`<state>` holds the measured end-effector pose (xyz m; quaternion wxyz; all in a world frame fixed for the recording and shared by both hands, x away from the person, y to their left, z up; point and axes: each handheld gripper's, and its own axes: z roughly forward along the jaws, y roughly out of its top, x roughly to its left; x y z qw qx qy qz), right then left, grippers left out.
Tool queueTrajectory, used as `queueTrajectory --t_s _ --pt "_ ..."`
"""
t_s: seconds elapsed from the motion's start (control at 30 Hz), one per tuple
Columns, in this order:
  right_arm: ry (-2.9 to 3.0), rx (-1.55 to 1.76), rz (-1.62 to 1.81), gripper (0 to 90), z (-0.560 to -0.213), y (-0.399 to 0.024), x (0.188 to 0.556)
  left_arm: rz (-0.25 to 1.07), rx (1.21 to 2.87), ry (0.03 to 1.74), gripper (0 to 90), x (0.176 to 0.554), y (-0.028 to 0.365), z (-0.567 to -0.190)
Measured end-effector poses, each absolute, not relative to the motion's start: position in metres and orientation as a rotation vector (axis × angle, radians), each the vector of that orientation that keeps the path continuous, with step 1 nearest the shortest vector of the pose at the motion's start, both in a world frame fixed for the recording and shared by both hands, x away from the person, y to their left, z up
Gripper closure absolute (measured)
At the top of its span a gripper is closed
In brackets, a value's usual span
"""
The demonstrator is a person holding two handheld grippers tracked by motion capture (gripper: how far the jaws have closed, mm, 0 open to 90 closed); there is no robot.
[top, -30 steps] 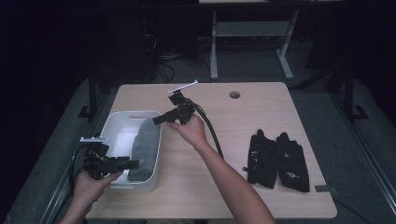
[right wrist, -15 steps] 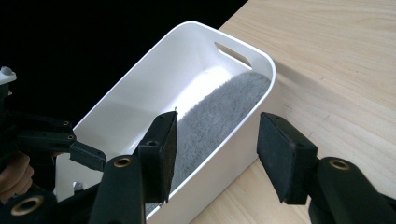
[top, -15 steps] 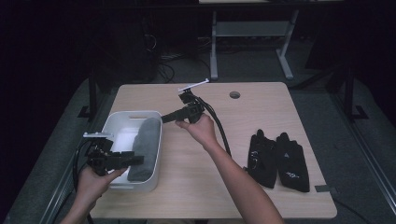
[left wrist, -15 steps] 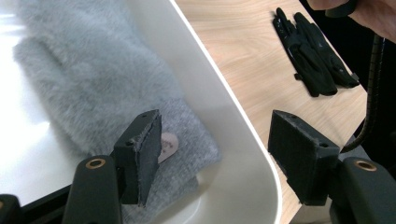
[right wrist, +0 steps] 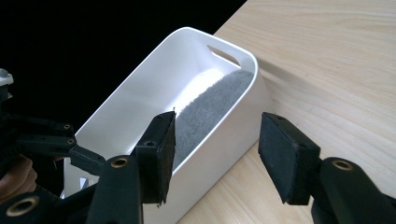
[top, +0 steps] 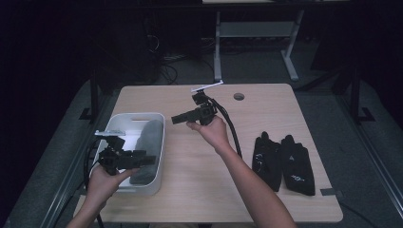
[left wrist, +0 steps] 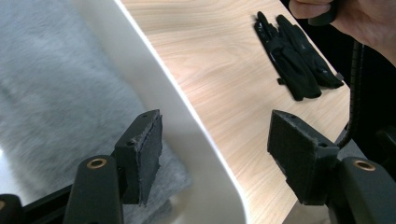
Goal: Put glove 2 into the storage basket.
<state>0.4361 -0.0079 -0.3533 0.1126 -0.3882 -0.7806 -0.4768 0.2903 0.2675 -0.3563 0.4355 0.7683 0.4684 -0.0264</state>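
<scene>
1. While both hands hover above the counter, the work in hand looks like packing soft things into the white bin, and one grey fleece cloth already lies inside it.
2. That cloth rests along the bin's right wall, its long axis running with the bin's length, from the person's side toward the far end where the handle slot is cut; its far end climbs a little up the end wall.
3. At the bin's near end, the left claw stands released: its jaws straddle the bin's rim with nothing pressed between the pads, the cloth beneath one pad and bare wood beneath the other.
4. Raised over the middle of the counter, the right claw points back toward the bin, also released; its jaws have just been opening a little further and nothing sits between them.
5. I judge the placing step finished and the fetching of the next item about to begin.
6. Well apart from the bin, the pair of black gloves lies at the right side of the counter, fingers pointing away from the person.
7. Next, the right claw would need to swing round to the gloves, descend and pinch one across its cuff or palm.
</scene>
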Motion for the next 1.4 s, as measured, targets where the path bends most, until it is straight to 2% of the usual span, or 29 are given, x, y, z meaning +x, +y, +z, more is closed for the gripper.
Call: queueTrajectory --t_s 0.63,1.4 --pt "-2.266 -1.19 -1.445 39.4 -0.349 -0.053 0.43 -0.073 1.945 1.088 35.4 0.298 0.227 -0.348" --pt "-2.226 -1.31 -1.463 38.9 -0.358 -0.121 0.417 -0.096 1.983 0.998 35.2 0.303 0.172 -0.347"
